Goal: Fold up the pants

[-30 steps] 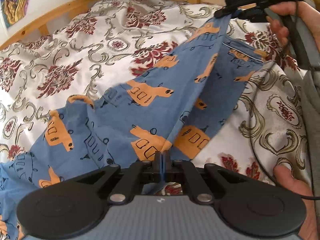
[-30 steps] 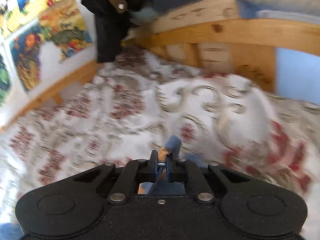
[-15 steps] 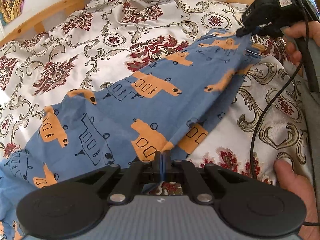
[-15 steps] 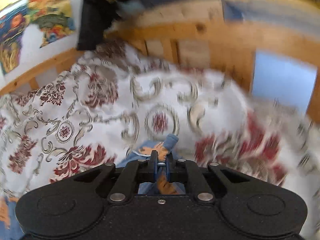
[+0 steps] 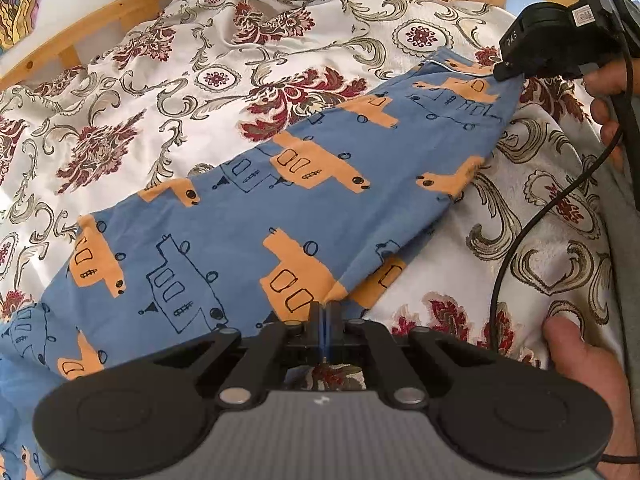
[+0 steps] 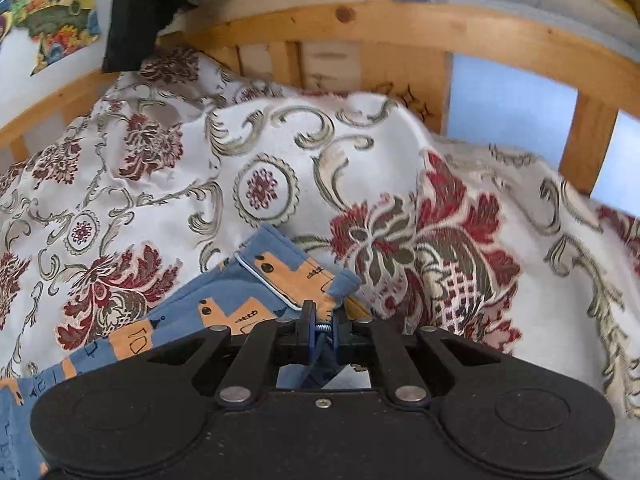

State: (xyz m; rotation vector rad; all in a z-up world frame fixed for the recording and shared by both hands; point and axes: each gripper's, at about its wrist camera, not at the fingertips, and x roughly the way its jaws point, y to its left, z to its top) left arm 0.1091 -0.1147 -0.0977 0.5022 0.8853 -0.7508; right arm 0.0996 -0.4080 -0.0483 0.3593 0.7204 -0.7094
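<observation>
**Pants lowered flat onto the bed**

Since a second ago the blue pants [image 5: 256,216] have dropped from a hanging drape to lie spread on the floral bedspread [image 5: 192,80], and the right tool [image 5: 505,72] has come down with them. From the left wrist view the fabric runs from 8 o'clock up to 1 o'clock across the bed. Left tool [image 5: 325,314] is clenched on a fold of the pants at the near edge. Right tool [image 6: 320,320] is clamped on the hem corner of the pants [image 6: 256,292], low against the bedspread [image 6: 280,152], with the wooden bed frame [image 6: 400,28] at 12 o'clock.
</observation>
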